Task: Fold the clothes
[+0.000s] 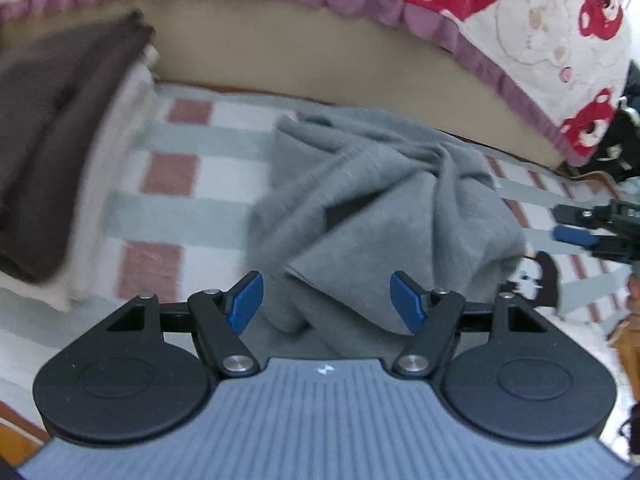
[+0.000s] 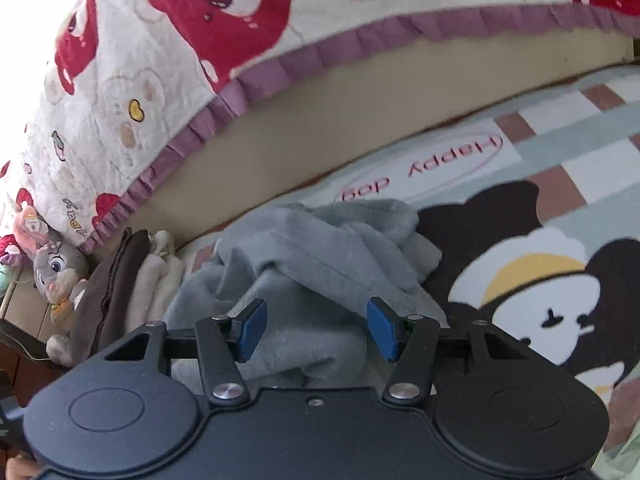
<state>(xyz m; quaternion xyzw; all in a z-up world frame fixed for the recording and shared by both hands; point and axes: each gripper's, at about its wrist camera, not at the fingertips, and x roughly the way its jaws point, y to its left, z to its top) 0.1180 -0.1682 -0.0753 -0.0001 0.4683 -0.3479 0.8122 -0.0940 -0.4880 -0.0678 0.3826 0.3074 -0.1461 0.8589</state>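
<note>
A crumpled grey garment (image 1: 372, 208) lies in a heap on the checked mat (image 1: 180, 216); it also shows in the right wrist view (image 2: 320, 264). My left gripper (image 1: 326, 300) is open and empty, its blue pads just above the near edge of the heap. My right gripper (image 2: 316, 328) is open and empty, hovering over the garment's near side. The right gripper also shows at the right edge of the left wrist view (image 1: 592, 228), beside the heap.
A stack of folded clothes, dark brown on cream (image 1: 52, 168), sits left of the heap; it also shows in the right wrist view (image 2: 120, 288). A bed with a bear-print cover (image 2: 180, 52) runs along the back. Plush toys (image 2: 52, 272) sit at the left. The mat has a dog print (image 2: 540, 292).
</note>
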